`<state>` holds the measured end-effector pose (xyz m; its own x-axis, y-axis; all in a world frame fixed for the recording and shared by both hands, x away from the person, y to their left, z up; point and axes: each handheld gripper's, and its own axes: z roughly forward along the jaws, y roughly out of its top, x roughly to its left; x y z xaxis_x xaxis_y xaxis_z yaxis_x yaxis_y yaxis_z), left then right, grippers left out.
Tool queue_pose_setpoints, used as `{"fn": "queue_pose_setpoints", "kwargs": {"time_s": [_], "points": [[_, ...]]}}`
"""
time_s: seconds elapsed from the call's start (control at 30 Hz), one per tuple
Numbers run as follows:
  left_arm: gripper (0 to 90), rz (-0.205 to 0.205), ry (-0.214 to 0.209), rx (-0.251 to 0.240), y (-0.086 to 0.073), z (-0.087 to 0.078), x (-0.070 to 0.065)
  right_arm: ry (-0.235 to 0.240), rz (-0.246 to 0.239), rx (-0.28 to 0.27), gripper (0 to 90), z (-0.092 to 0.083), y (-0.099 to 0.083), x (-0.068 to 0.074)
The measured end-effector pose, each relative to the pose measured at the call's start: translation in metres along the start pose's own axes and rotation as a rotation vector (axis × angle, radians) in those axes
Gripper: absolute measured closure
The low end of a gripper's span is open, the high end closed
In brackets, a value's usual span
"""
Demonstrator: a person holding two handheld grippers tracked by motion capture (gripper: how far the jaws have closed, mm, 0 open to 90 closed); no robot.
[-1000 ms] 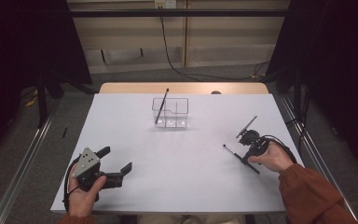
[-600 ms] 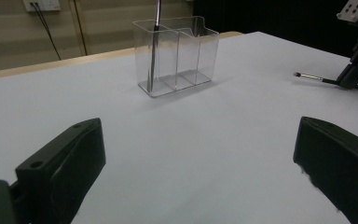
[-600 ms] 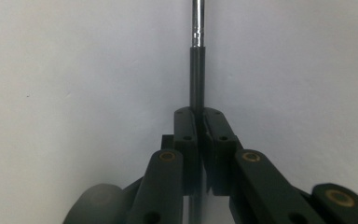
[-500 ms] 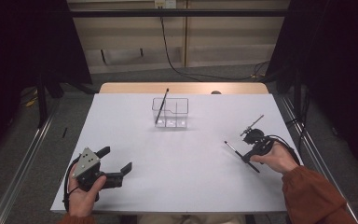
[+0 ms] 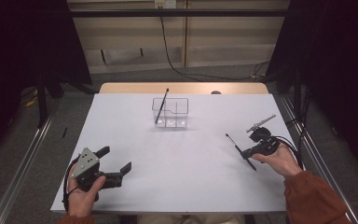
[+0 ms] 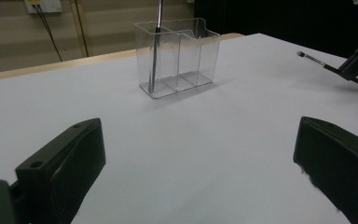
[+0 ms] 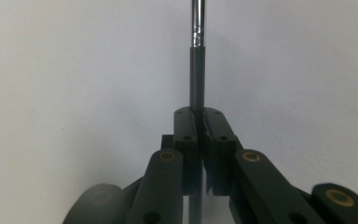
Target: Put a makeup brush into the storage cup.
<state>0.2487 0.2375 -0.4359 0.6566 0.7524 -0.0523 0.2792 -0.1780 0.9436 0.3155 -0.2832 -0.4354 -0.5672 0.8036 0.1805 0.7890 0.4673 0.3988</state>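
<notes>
A clear plastic organizer with three compartments stands at the far middle of the white table. One thin dark brush leans in its left compartment. My right gripper, at the table's right side, is shut on a second thin brush, whose tip points toward the organizer. That brush's tip also shows at the right of the left gripper view. My left gripper rests near the front left, open and empty.
A wooden strip runs along the table's far edge, with a small dark object on it. A black cable trails over the floor behind. Metal rails flank both sides of the table.
My right hand has shifted slightly to the right with the brush still gripped. The left hand and the organizer have not moved.
</notes>
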Motion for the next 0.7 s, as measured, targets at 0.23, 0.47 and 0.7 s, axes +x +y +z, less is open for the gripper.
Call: {"fn": "queue_pose_setpoints", "kwargs": {"time_s": [0.23,0.47,0.7], "points": [[2.1,0.005,0.005,0.002,0.0,-0.001,0.0,0.023,-0.014,-0.113,84.6,-0.004,-0.004,0.002],[2.1,0.003,0.003,-0.001,0.0,0.0,-0.001,0.042,-0.015,-0.23,84.6,-0.007,-0.01,0.001],[2.1,0.007,-0.001,-0.003,0.001,0.001,-0.002,0.039,-0.033,-0.344,84.6,-0.01,-0.014,0.003]]}}
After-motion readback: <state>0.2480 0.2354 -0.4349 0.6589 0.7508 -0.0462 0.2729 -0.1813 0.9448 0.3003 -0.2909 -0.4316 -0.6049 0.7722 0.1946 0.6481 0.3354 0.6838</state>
